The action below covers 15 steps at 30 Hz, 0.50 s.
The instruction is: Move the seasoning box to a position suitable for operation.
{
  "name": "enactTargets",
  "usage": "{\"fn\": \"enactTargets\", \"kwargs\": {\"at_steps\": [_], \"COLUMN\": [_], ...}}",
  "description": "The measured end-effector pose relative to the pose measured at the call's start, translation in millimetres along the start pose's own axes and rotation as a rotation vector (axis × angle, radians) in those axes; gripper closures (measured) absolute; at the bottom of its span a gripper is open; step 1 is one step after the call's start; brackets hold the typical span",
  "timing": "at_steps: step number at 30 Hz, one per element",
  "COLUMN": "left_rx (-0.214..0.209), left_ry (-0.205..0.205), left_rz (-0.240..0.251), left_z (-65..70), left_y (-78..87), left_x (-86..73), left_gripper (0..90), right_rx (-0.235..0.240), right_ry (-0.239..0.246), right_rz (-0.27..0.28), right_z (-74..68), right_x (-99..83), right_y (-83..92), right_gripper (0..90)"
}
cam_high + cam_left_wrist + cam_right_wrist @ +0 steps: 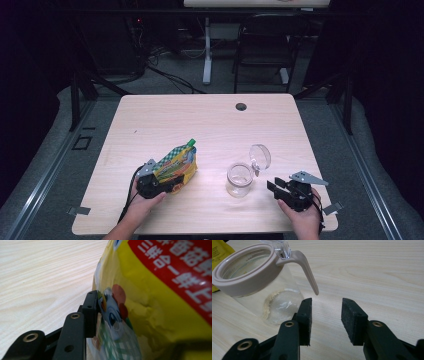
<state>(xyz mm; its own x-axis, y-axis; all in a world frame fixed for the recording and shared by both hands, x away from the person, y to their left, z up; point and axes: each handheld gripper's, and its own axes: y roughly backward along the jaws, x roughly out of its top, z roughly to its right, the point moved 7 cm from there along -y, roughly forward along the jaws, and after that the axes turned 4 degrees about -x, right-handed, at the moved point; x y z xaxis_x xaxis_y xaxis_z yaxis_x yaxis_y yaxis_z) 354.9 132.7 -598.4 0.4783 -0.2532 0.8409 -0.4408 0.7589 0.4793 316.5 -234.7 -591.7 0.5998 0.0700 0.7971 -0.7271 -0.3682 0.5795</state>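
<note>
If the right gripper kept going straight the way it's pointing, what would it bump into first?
Most likely the glass jar. The right gripper stands open just short of it, with the jar's beige handle hanging nearly in line with the gap. Depth is hard to judge, so it might slip past along the bare table.

A lab-like recording room – dark curtains (30, 75), floor cables (165, 75), a lone wooden table (200, 120), a chair (265, 45)

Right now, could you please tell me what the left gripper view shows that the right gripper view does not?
Left gripper view alone: the snack bag's cartoon print and red label, with the left tool closed on the snack bag. Right gripper view alone: the glass jar with its beige rim, lid flipped up, and the right tool open with nothing between its jaws. Both: the wooden table.
</note>
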Motion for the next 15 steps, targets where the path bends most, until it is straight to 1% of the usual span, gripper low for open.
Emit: {"fn": "enactTargets", "kwargs": {"at_steps": [2,6,10,11,12,14,15], "left_rx": [0.001,0.02,0.045,0.049,0.054,0.067,0.078], "left_ry": [0.003,-0.012,-0.022,-0.03,-0.031,-0.05,-0.062], "left_rz": [0.007,0.017,0.038,0.033,0.039,0.043,0.045], "left_z": [-0.2,-1.5,-1.9,-1.9,-1.3,-0.4,0.4], "left_y": [1.5,5.5,9.4,11.1,12.0,13.4,14.0], "left_x": [1.4,4.6,9.5,10.8,12.6,16.5,18.9], "left_gripper": [61.6,61.6,61.7,61.7,61.7,61.7,61.7], "right_rx": [0.0,0.0,0.0,0.0,0.0,0.002,0.002], "right_ry": [0.0,0.002,0.002,0.003,0.005,0.003,0.01], "right_rz": [0.001,0.003,0.005,0.007,0.008,0.017,0.012], "right_z": [0.0,-0.1,-0.6,-1.0,-1.3,-2.7,-2.8], "right_x": [0.1,0.4,0.6,0.8,1.0,1.9,1.7], "right_y": [0.1,0.7,0.9,1.0,1.0,0.5,0.7], "right_gripper": [61.4,61.4,61.3,61.4,61.4,61.3,61.2]}}
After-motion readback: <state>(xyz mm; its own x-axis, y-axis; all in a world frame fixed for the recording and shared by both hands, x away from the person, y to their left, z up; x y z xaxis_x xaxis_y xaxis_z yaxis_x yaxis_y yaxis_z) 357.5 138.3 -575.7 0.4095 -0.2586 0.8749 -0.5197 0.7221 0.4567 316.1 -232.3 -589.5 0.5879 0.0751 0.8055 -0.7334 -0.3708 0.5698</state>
